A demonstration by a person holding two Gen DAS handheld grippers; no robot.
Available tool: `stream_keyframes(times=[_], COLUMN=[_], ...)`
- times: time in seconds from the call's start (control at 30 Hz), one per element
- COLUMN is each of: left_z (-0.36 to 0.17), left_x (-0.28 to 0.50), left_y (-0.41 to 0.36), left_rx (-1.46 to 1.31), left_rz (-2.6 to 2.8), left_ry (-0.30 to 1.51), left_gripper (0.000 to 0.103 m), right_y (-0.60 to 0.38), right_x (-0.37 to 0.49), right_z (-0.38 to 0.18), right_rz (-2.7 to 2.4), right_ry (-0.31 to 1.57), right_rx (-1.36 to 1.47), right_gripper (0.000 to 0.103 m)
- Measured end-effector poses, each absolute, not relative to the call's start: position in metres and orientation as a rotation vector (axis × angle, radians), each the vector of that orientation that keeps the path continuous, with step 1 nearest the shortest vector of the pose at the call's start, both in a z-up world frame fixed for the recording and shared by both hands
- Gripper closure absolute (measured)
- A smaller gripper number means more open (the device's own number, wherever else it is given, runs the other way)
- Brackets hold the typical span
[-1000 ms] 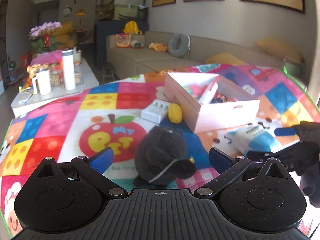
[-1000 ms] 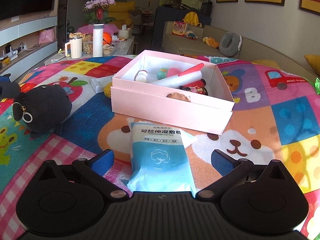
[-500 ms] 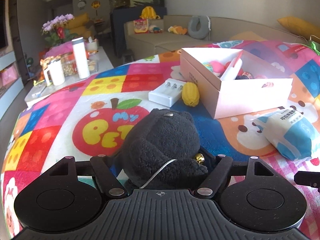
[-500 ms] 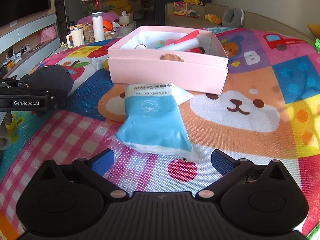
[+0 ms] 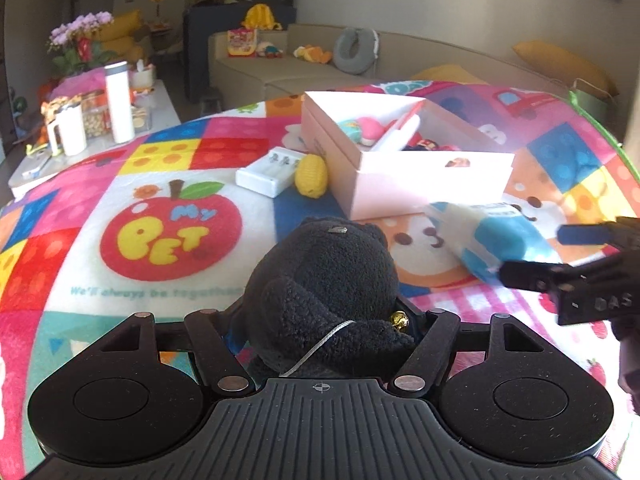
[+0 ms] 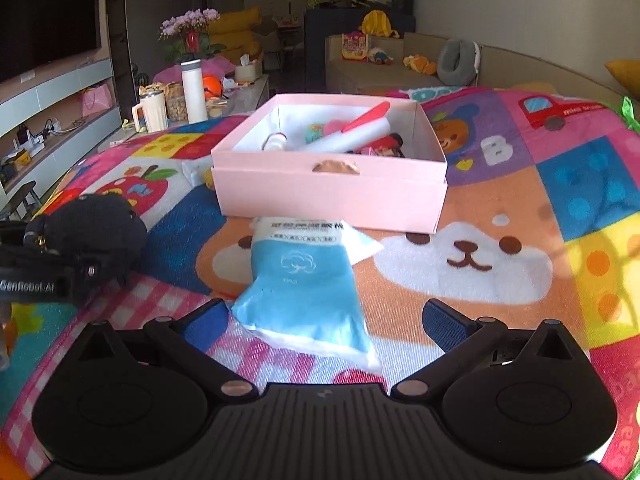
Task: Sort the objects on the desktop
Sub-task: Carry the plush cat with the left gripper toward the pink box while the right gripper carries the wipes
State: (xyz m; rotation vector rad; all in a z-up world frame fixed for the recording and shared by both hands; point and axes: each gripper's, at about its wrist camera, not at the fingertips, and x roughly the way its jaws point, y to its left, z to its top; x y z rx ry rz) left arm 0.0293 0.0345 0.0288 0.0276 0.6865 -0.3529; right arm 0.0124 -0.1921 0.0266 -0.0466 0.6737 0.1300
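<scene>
Left gripper [image 5: 324, 320] clamped around the black plush toy [image 5: 324, 276], jaws just been closing with the toy between them, fur bulging up over the linkage. Sitting on the colourful play mat [image 5: 160, 184], just this side of the pink box [image 5: 420, 184], not yet lifted as far as can be told. Soft, light, squashy stuff: likely to give under the pads rather than resist, so a deep bite across the thick body looks safer than a pinch on an ear or the thin cord. Small gold bell [image 5: 399, 319] near the right pad, worth keeping out of the squeeze.

Over to the right gripper [image 6: 322, 320]: spread wide, holding nothing, blue pads either side of the near end of the blue wipes pack [image 6: 304, 280], not pressing on it. Pack lying flat on the mat, far end just in front of the box wall. Smooth film wrapper, floppy and probably slippery; best taken across the plump middle, not the flat sealed edge.

Also waiting beside the box: 1 white case [image 5: 266, 178] and 1 yellow knobbly toy [image 5: 311, 178], touching or nearly so. Box already holding several bits.
</scene>
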Motion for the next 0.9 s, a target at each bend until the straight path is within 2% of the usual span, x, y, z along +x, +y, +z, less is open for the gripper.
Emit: stream_keyframes(times=[0.37,0.5,0.57,0.6,0.7,0.9], left_z=[0.021,0.022,0.023,0.023,0.026,0.031], left_x=[0.008,0.006,0.005,0.004,0.001,-0.007], left_y=[0.012,0.011,0.01,0.01,0.01,0.006], left_rx=[0.039,0.052,0.061,0.064,0.082,0.125], left_rz=[-0.429,-0.43,-0.43,-0.43,-0.428,-0.471], left_ry=[0.721,0.715,0.712,0.71,0.698,0.678], left_gripper=[0.026,0.025,0.025,0.025,0.026,0.029], right_y=[-0.187,-0.187,-0.187,-0.187,-0.188,-0.202], right_x=[0.047,0.061,0.066,0.067,0.055,0.017], right_z=[0.032,0.025,0.02,0.018,0.023,0.044], right_rz=[0.155,0.154,0.156,0.153,0.165,0.205], right_ry=[0.715,0.775,0.828,0.847,0.849,0.834], right_rx=[0.034,0.055,0.063,0.056,0.031,-0.03], right_gripper=[0.0,0.015,0.031,0.046,0.05,0.05])
